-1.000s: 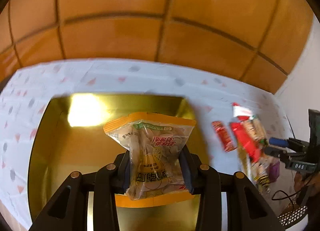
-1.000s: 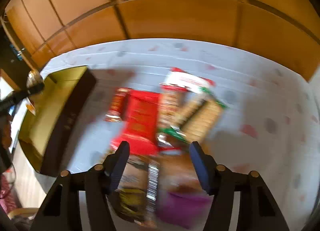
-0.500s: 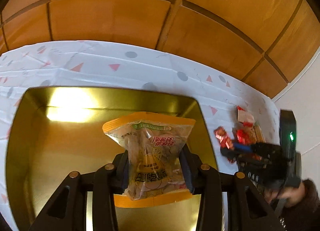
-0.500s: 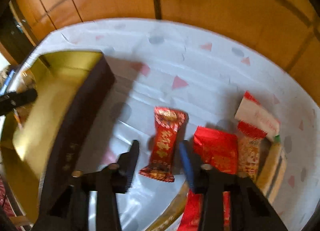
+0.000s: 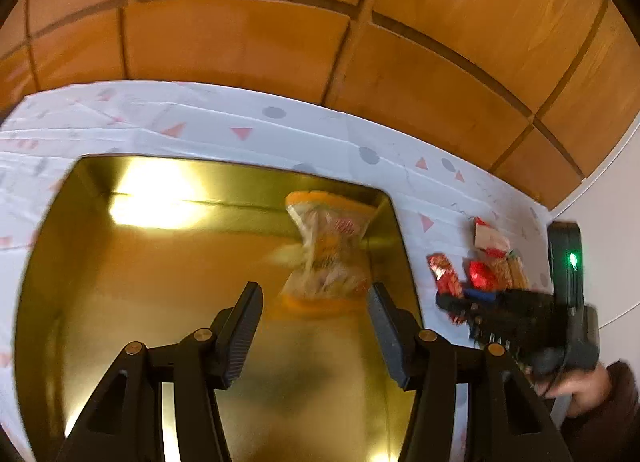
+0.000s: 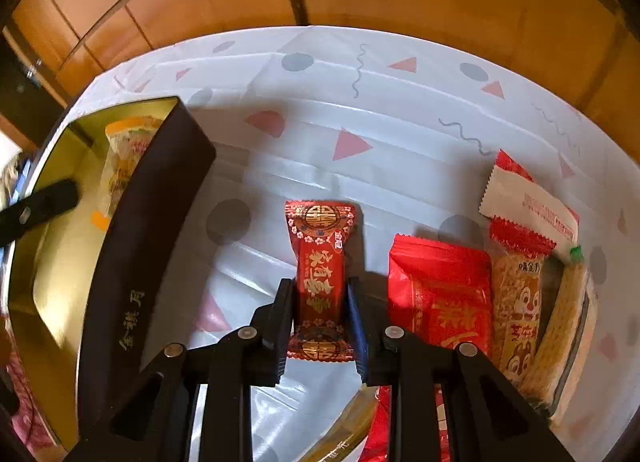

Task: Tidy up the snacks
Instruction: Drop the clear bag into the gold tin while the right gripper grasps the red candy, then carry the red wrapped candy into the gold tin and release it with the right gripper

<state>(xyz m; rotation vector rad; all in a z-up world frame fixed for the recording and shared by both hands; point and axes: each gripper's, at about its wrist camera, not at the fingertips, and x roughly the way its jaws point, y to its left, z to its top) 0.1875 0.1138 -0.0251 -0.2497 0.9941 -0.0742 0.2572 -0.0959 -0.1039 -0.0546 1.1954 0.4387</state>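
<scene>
Snacks are lying in two places on a table covered by a white tablecloth [image 6: 360,110] printed with pink triangles and grey dots. A gold-lined tin [image 5: 168,302], dark brown on the outside with gold characters on its side wall, is sitting at one end of the cloth. Inside it, an orange-edged clear snack packet [image 5: 326,250] is showing blurred near the tin's far right corner, just beyond the left gripper [image 5: 316,326]; the rest of the shiny gold floor is reflecting a bright patch of light. The left gripper is hanging over the tin with its jaws opening, and the packet is sitting ahead of the fingertips, clear of both pads.

Beside the tin, the right gripper [image 6: 320,314] is pinching a narrow red candy bar [image 6: 320,274] with gold characters, its jaws closed tight against the wrapper's two long sides; whether the bar is resting on the cloth or lifted off it cannot be told. Just to its right, a loose group of other snacks is lying together: a red foil pouch [image 6: 440,286], a rice-cracker bar with a cartoon chipmunk [image 6: 516,302], a white-and-red sachet [image 6: 528,198] and a pale cracker stick [image 6: 564,322]. A person's hand [image 5: 576,390] is gripping the right tool's handle.
</scene>
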